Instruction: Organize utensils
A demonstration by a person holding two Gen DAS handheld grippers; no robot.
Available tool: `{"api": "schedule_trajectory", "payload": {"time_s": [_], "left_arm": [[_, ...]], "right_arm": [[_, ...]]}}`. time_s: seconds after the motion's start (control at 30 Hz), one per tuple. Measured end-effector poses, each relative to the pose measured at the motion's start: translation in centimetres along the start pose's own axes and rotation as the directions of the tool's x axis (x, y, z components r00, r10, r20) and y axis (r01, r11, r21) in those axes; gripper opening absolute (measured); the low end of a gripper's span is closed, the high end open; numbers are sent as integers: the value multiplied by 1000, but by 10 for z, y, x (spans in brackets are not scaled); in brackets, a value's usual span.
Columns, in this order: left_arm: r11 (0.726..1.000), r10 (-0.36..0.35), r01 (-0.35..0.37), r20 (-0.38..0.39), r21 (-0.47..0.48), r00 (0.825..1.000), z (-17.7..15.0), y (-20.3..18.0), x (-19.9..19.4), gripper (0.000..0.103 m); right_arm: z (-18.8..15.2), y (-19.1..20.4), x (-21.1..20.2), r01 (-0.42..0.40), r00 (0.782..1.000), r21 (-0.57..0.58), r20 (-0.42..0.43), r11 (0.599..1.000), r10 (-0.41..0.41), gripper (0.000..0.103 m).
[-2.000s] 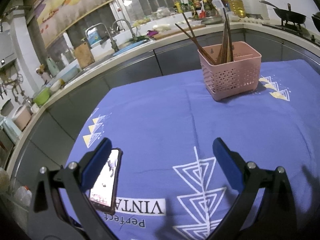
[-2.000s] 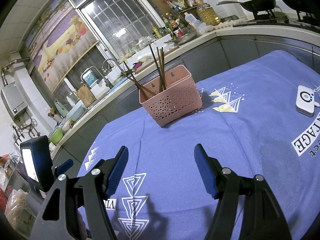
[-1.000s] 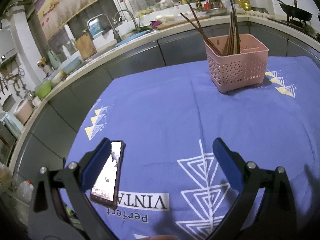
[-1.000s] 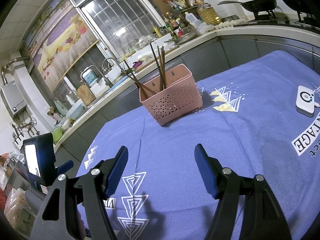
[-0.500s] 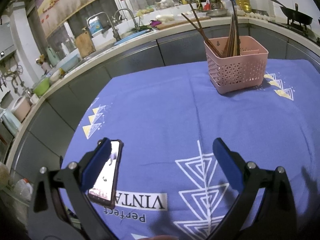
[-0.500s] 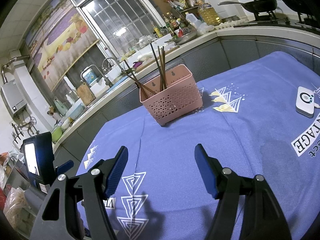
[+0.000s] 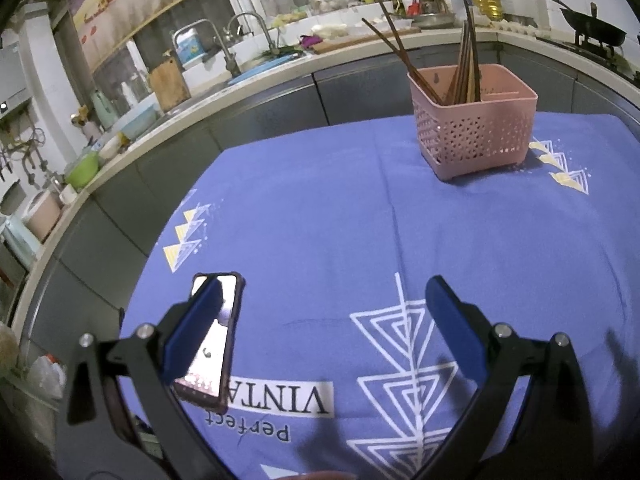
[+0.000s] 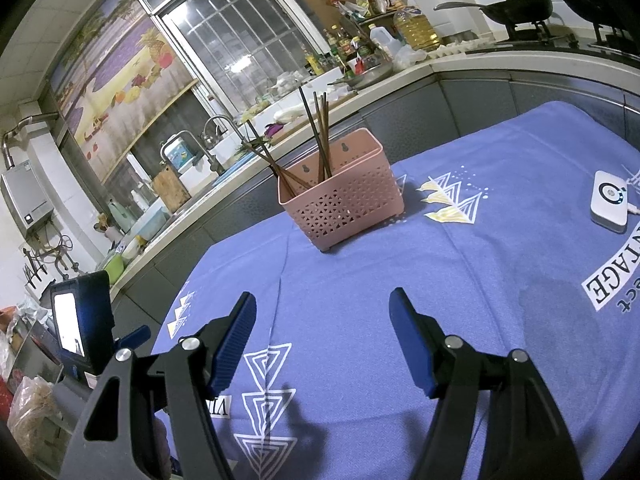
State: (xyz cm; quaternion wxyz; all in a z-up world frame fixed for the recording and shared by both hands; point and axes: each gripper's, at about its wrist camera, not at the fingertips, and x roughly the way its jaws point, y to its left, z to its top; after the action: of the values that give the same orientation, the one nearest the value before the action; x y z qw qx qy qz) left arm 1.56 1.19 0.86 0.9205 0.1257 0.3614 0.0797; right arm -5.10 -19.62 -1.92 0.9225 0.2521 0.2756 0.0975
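one pink basket (image 8: pixel 340 196) holds several chopsticks (image 8: pixel 320 136), count unclear.

The tablecloth (image 7: pixel 320 220) reads "Perfect VINTAGE".

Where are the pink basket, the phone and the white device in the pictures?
pink basket (image 7: pixel 476 140), left wrist view, on its perforated front wall.
phone (image 7: pixel 212 354), left wrist view, on its lit screen.
white device (image 8: pixel 609 202), right wrist view, on its flat top face.
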Motion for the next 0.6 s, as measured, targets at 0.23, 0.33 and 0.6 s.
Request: {"api": "schedule_trajectory", "payload": {"time_s": [0.23, 0.33, 0.6], "left_arm": [[1000, 7, -7, -1, 3, 1000, -1, 1, 1, 97], [1000, 14, -14, 0, 9, 1000, -2, 1, 1, 97], [999, 41, -41, 4, 24, 999, -3, -2, 3, 97]], "right_arm": [[0, 1, 0, 0, 1000, 0, 0, 1000, 0, 69], [0, 1, 0, 1, 1000, 1, 1, 1000, -1, 69], [0, 1, -1, 0, 1000, 1, 0, 1000, 0, 69]]}}
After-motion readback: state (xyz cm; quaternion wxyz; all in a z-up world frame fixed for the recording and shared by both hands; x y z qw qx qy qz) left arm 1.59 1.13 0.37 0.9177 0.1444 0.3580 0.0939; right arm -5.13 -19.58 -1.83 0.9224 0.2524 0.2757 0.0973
